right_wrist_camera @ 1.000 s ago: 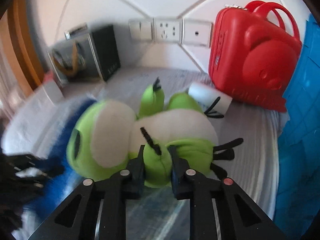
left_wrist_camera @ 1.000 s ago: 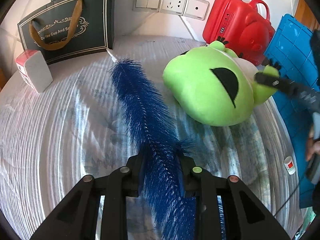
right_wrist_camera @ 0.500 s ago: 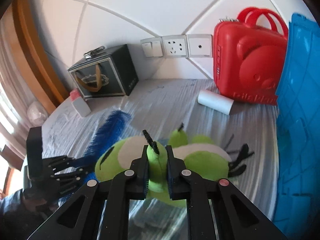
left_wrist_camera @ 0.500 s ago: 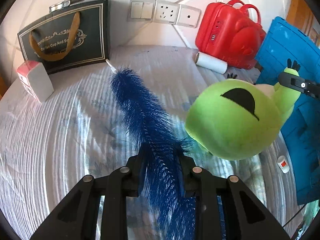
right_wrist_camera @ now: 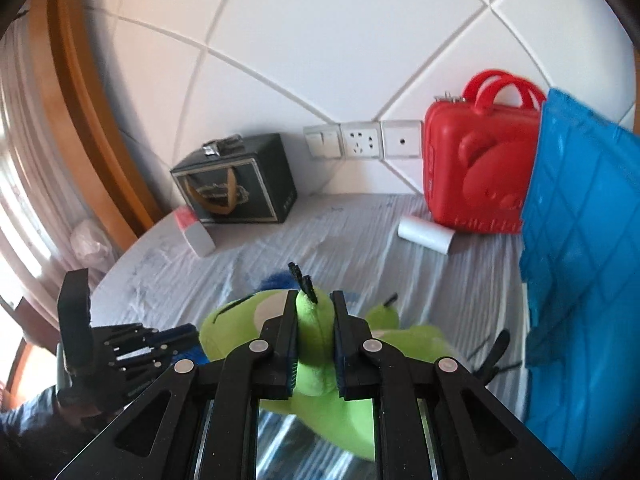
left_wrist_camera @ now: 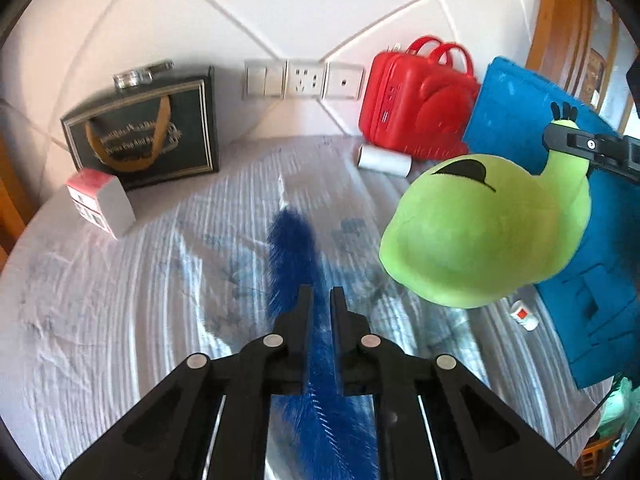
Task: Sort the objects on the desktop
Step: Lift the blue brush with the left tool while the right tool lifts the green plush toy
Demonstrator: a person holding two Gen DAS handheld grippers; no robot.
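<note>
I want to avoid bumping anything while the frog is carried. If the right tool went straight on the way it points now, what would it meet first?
Probably the bare cloth-covered table. The right tool, shut on the green frog plush, points down at open cloth between the dark gift bag and the white roll; depth is uncertain.

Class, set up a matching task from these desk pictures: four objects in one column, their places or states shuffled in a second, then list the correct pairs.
Objects:
1. green plush toy
2. blue feather
3. red case
4. white roll

Places or states:
A. lying in front of the red case
B. gripped in the left claw
C. standing against the wall
D. gripped in the right claw

Pairs: 1-D, 2-B, 3-C, 4-A
</note>
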